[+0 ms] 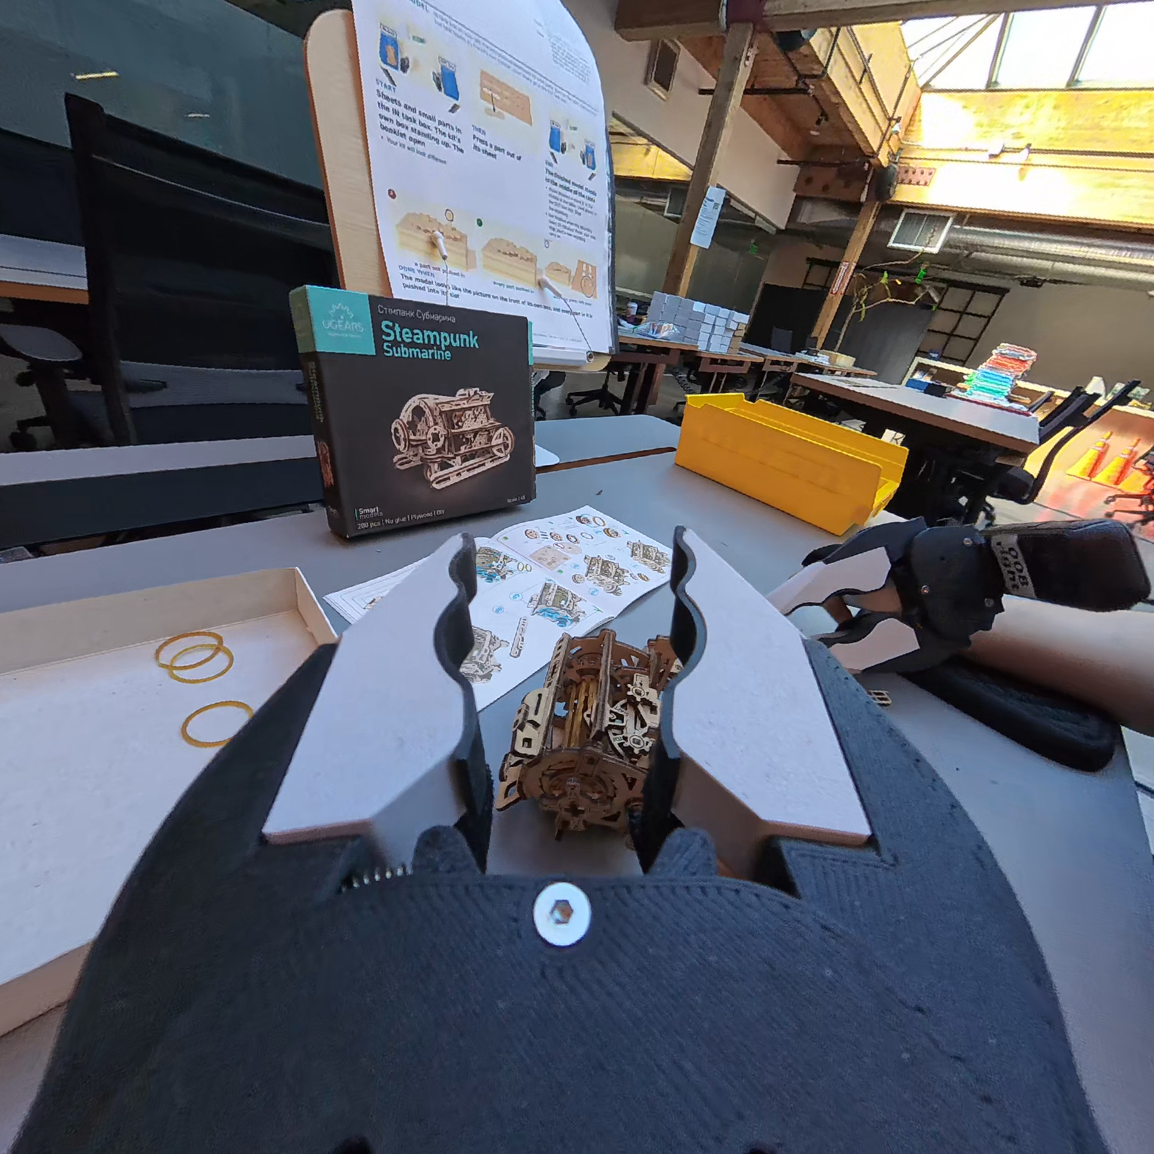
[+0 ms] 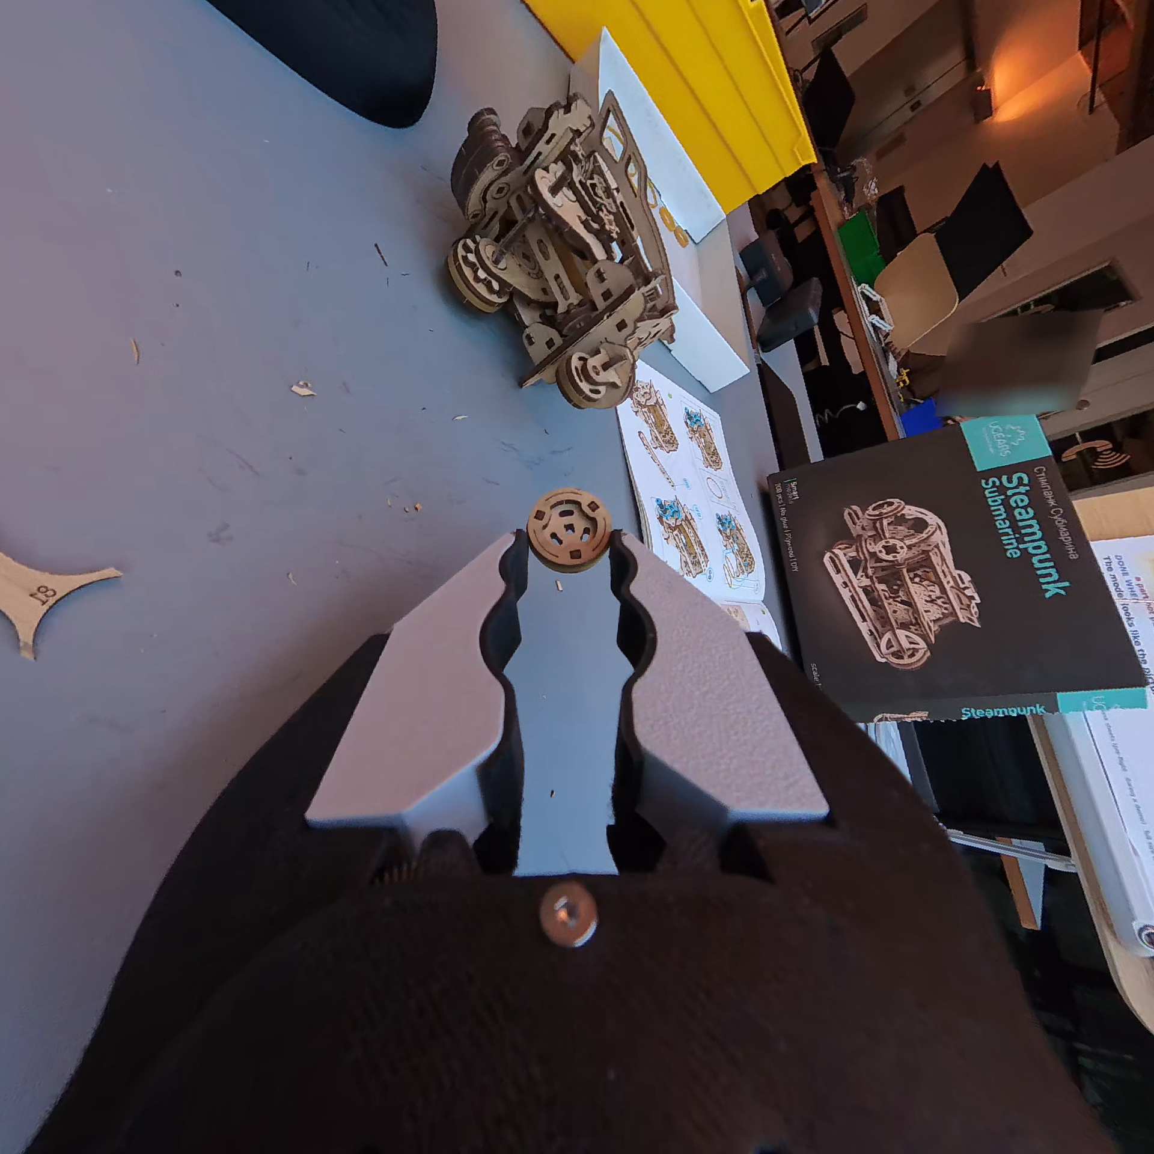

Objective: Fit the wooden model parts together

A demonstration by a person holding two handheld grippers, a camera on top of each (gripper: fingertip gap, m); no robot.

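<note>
The partly built wooden model sits on the grey table, low between my left gripper's fingers. The left gripper is open; its left finger stands apart from the model, and the right finger is close against it. The model also shows in the right wrist view, beyond my right gripper. The right gripper is shut on a small round wooden disc, pinched at its fingertips. In the left wrist view the right gripper lies at the right of the table, pointing left.
The dark kit box stands behind an open booklet. A white tray holding rubber bands lies left. A yellow bin sits back right. A wooden offcut and chips lie on the table. About 20 cm separates my left fingertips from my right.
</note>
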